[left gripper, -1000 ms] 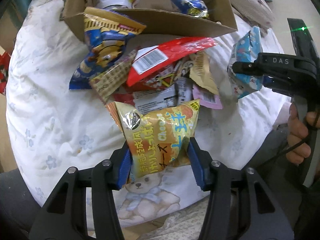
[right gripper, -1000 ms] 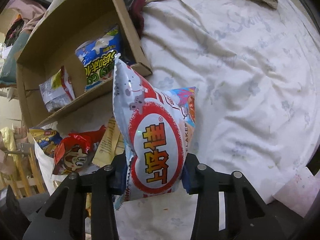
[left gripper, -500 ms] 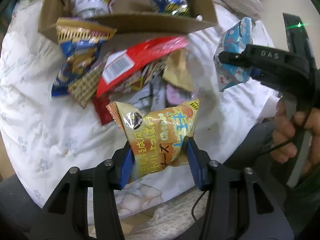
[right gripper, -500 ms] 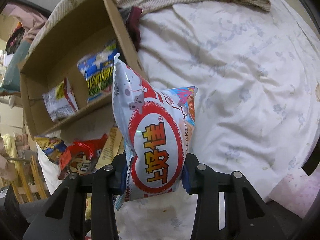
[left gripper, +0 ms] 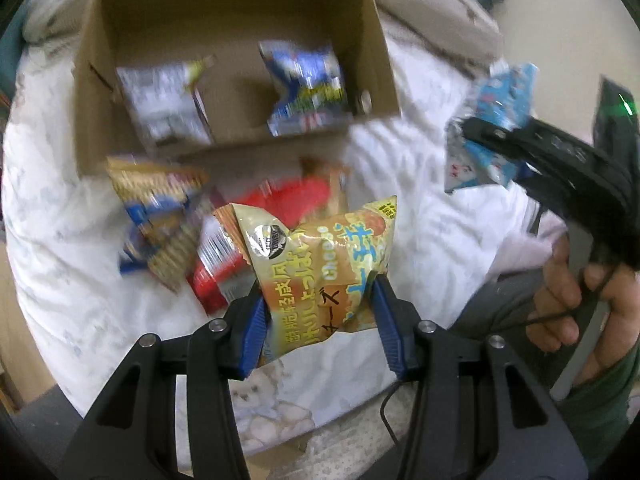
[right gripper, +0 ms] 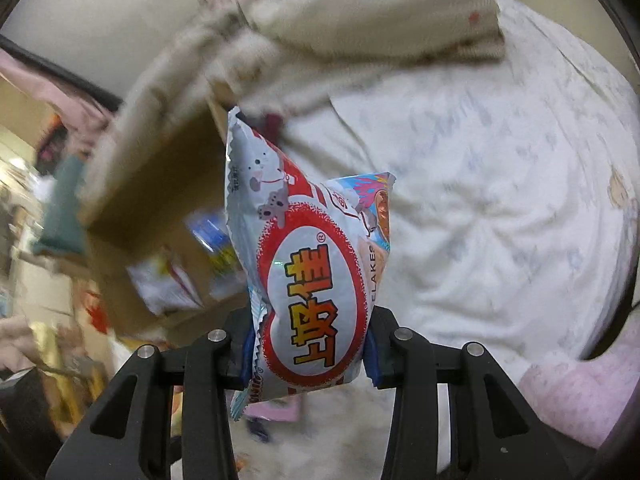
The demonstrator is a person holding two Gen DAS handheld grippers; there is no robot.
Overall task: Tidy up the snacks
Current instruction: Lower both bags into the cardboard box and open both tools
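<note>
My left gripper (left gripper: 320, 320) is shut on a yellow-orange cheese snack bag (left gripper: 320, 264) and holds it above a pile of loose snack bags (left gripper: 192, 220) on the bed. My right gripper (right gripper: 308, 352) is shut on a white and red snack bag (right gripper: 308, 264); it shows in the left wrist view (left gripper: 492, 144) at upper right, raised beside the box. The open cardboard box (left gripper: 240, 12) lies beyond the pile and holds a white bag (left gripper: 164, 104) and a blue bag (left gripper: 304, 88).
A white floral bedsheet (right gripper: 500, 184) covers the bed. A beige checked pillow (right gripper: 360, 24) lies behind the box. A pink cloth (right gripper: 580, 396) sits at the lower right. Room clutter shows at the far left of the right wrist view.
Both grippers have risen and tilted toward the box with their bags still held. The box interior now shows more fully in the left wrist view. Both views are motion-blurred.
</note>
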